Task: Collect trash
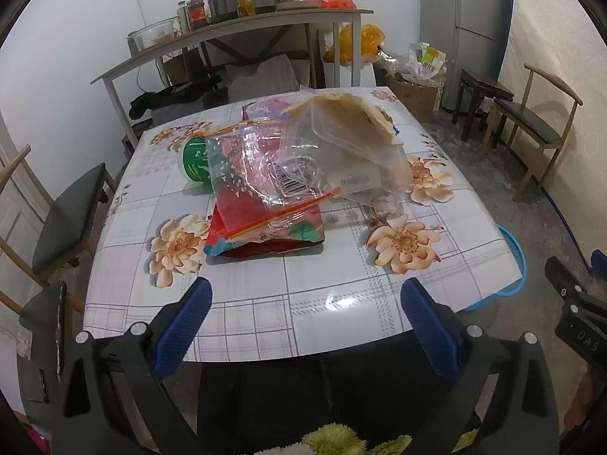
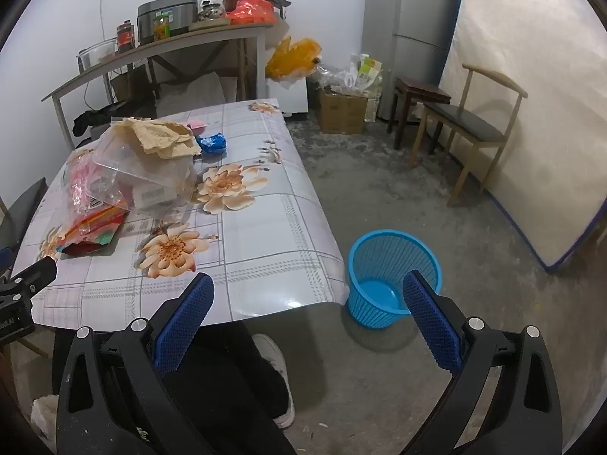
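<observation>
A pile of trash lies mid-table: a clear plastic box (image 1: 334, 144) (image 2: 125, 167), crumpled brown paper (image 1: 353, 113) (image 2: 163, 136), a clear zip bag (image 1: 258, 185), a red flowered wrapper (image 1: 265, 235) (image 2: 95, 231), a green cup (image 1: 193, 159) and a blue wrapper (image 2: 212, 143). A blue mesh bin (image 2: 390, 276) stands on the floor by the table's right edge; its rim shows in the left wrist view (image 1: 512, 265). My left gripper (image 1: 307, 303) is open and empty over the table's near edge. My right gripper (image 2: 309, 295) is open and empty, between table corner and bin.
The table (image 1: 265, 314) has a flowered cloth. Chairs stand at the left (image 1: 64, 220) and right (image 2: 466, 121). A shelf (image 1: 227, 34) with jars and a cooker is behind. A fridge (image 2: 413, 30), a stool (image 2: 417, 102) and a carton (image 2: 341, 110) are at the back.
</observation>
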Tool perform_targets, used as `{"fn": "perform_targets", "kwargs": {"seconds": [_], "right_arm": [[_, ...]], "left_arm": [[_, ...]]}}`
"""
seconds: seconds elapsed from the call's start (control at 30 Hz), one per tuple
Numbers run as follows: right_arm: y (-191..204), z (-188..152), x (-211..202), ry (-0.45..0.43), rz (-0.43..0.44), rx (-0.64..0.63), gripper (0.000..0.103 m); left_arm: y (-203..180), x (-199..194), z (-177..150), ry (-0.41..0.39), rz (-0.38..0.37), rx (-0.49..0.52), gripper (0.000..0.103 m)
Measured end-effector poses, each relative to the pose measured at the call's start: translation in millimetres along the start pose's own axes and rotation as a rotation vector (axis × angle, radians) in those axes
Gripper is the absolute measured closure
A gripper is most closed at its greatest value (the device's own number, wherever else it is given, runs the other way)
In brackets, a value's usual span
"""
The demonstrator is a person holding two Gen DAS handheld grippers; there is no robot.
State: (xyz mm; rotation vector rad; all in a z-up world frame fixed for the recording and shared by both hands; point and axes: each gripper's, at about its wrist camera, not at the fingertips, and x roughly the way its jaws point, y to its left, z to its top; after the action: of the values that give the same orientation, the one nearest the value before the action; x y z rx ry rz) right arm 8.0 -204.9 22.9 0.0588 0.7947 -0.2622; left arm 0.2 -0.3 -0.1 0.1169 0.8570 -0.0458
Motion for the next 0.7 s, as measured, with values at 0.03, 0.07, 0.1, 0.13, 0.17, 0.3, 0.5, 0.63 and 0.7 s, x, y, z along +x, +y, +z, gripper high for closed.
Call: {"fn": "perform_targets", "kwargs": {"seconds": [0.03,0.07,0.1,0.13,0.17,0.3,0.5,0.63,0.7], "right_arm": [[0.0,0.0,0.0,0.001,0.0,0.0,0.008],[0.0,0.0,0.0,0.001,-0.001,-0.001,0.008],[-0.1,0.1,0.2,0.001,-0.002,-0.001,0.008],[0.0,0.0,0.0,-0.002,-0.003,-0.002,0.008],[0.1,0.0,-0.1,-0.003,-0.003,-0.003,0.008],[0.1,0.0,0.0,-0.001,-0.002,-0.003,0.008],[0.0,0.0,0.0,-0.002,-0.002,-0.001,0.008],[0.1,0.1,-0.2,0.001,-0.002,-0.001,0.008],[0.8,0.4,-1.2,0.001,-0.001,-0.002,0.008]], "left_arm": [[0.0,0.0,-0.1,-0.001,-0.002,-0.001,0.006],[0.0,0.0,0.0,0.0,-0.002,-0.001,0.005],[0.0,-0.1,0.0,-0.002,-0.003,-0.001,0.006],[0.0,0.1,-0.1,-0.001,-0.003,-0.001,0.005],[-0.1,0.2,0.0,-0.002,-0.003,0.0,0.005],[-1.0,0.3,0.9,-0.006,-0.004,-0.001,0.005],[-1.7,2.7,2.9,-0.002,-0.013,-0.01,0.006],[0.1,2.6,2.8,-0.002,-0.016,-0.009,0.005],[0.2,3.0,3.0,-0.002,-0.015,-0.009,0.005]]}}
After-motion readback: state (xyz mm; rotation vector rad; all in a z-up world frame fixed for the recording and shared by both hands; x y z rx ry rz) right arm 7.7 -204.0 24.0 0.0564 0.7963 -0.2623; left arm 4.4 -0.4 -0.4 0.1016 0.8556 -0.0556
